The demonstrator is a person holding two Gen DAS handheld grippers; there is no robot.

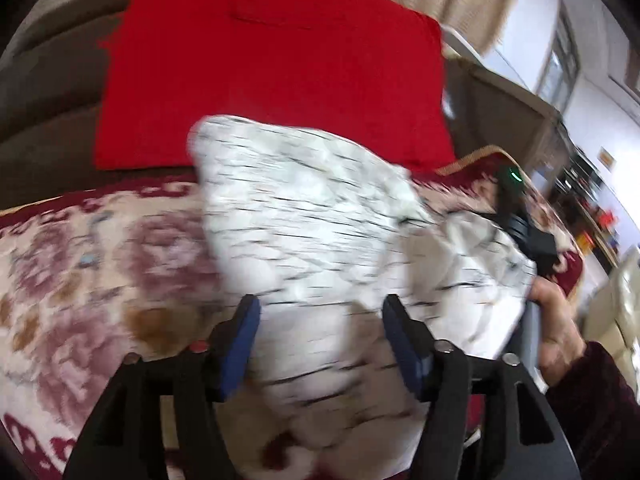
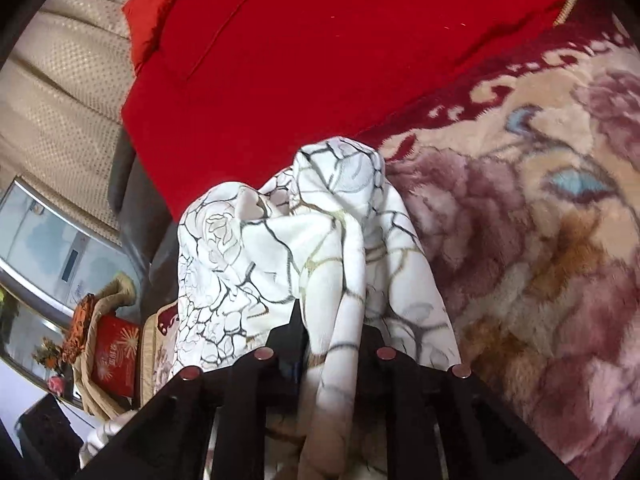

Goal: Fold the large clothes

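Left gripper: black frame, blue pads, silver screws. Right hand: bare skin, dark maroon sleeve.

Soft, even indoor light fills both views, brightest by the window at the left wrist view's upper right. That view is smeared with motion blur across the white patterned cloth; the right wrist view is sharper. Fisheye bending curves both pictures, with dark corners
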